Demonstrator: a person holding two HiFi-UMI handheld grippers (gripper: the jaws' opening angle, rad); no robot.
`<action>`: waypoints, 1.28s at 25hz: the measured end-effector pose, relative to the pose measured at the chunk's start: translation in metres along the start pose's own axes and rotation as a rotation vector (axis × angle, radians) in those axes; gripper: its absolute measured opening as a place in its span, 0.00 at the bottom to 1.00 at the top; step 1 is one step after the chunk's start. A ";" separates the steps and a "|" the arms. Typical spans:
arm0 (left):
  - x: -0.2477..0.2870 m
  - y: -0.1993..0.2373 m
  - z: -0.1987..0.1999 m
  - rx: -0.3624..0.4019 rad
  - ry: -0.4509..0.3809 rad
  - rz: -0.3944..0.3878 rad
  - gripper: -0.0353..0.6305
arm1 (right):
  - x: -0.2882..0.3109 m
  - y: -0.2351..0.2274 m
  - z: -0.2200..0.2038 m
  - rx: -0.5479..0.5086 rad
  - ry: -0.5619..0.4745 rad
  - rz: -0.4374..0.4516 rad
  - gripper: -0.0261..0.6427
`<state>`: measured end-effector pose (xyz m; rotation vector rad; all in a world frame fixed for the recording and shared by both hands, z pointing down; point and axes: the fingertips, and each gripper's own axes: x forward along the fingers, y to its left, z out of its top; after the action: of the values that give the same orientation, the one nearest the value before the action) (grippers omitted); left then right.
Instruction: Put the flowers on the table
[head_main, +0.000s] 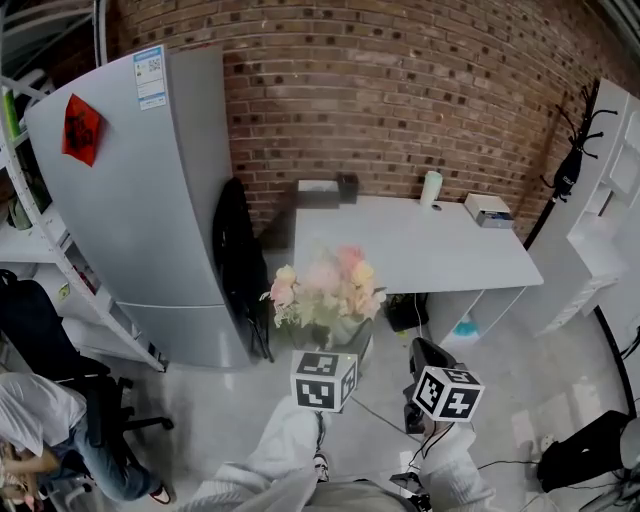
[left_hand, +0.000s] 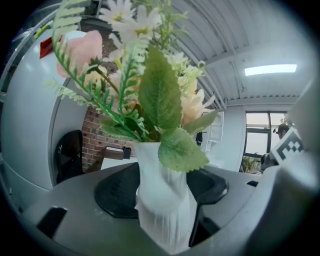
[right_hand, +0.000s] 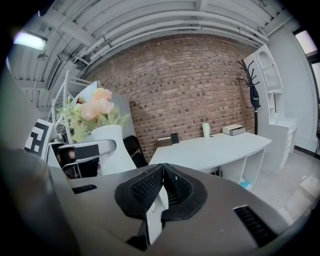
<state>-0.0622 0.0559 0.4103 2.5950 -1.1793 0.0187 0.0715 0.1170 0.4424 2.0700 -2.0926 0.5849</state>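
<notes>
Ahead stands the white bench (head_main: 410, 250), so the left gripper (left_hand: 162, 200) clamps the vase (left_hand: 156, 162) of flowers (left_hand: 159, 95) upright, likely for carrying, right gripper (right_hand: 161, 192) closed and empty.

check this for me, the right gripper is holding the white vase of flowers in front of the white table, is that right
Not quite. It is the left gripper that holds the white vase of flowers; the left gripper view shows its jaws closed on the vase. The right gripper is shut on nothing. The rest is right: the vase is in front of the white table, not on it.
</notes>
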 end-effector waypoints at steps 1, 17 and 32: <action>0.007 0.003 0.000 -0.002 0.000 -0.004 0.50 | 0.006 -0.002 0.003 -0.001 0.001 -0.004 0.07; 0.072 0.045 -0.002 0.038 0.041 0.001 0.50 | 0.088 -0.028 0.026 0.067 -0.013 -0.003 0.07; 0.135 0.090 0.004 0.047 0.040 0.078 0.50 | 0.180 -0.049 0.055 0.101 -0.003 0.071 0.07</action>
<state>-0.0392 -0.1002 0.4467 2.5746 -1.2797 0.1157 0.1216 -0.0694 0.4666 2.0556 -2.1894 0.7126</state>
